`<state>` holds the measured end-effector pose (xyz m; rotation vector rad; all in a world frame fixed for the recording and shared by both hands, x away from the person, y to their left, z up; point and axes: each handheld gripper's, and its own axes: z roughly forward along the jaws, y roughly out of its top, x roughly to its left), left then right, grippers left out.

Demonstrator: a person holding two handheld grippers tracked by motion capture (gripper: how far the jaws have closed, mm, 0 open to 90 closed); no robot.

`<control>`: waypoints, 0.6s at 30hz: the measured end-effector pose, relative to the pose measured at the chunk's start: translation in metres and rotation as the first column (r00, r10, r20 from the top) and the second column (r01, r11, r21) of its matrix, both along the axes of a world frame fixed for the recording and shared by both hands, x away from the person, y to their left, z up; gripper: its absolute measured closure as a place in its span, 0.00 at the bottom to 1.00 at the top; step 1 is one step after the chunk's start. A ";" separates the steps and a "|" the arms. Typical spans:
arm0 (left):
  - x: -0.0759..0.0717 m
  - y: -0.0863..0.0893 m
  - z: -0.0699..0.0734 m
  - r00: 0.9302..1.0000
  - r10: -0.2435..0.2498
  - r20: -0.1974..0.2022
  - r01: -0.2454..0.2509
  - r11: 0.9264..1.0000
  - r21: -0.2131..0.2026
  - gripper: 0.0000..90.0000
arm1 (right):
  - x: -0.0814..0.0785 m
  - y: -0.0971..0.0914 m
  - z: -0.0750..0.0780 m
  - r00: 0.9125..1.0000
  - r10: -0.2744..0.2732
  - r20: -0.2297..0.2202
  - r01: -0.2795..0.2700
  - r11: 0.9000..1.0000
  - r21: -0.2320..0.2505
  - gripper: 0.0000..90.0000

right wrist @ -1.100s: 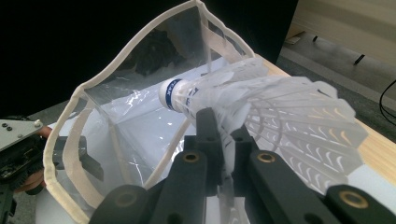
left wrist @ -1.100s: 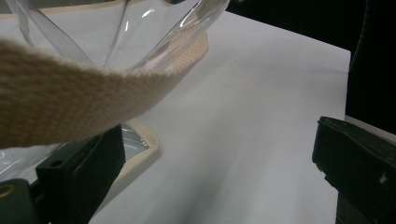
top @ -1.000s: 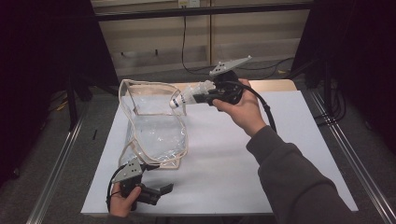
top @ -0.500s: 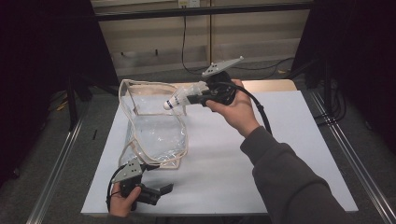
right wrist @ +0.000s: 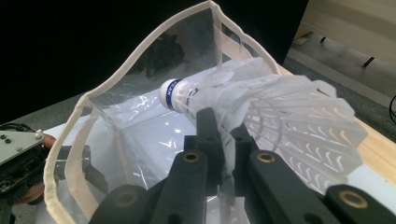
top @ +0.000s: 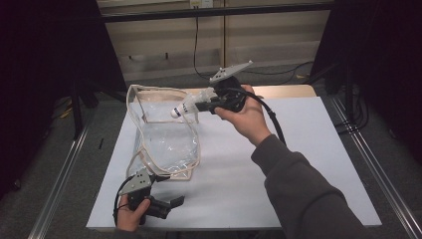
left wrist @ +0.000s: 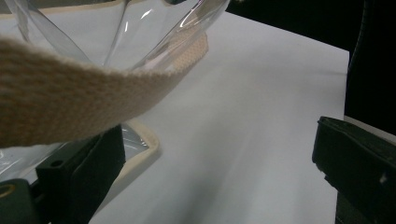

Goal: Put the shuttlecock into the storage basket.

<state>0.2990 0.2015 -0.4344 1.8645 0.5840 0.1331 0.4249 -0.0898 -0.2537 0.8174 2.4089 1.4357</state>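
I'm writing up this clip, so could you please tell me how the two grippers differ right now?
The right gripper is raised over the clear bag, while the left gripper sits low at the table's near edge. The right gripper's jaws are shut on a shuttlecock; the left gripper's jaws stand wide apart, with the bag's strap hanging across in front of them. Both are black and hand-held.

A white table top [top: 308,164] carries the work. Beyond its far edge, black cables [top: 278,69] lie on the grey floor [top: 164,77] below a pale wall [top: 164,37].
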 end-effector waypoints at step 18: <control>0.000 0.000 0.000 1.000 -0.008 0.000 0.008 1.000 -0.001 0.03 | 0.004 0.017 -0.003 0.999 0.033 0.004 -0.033 0.999 -0.023 0.98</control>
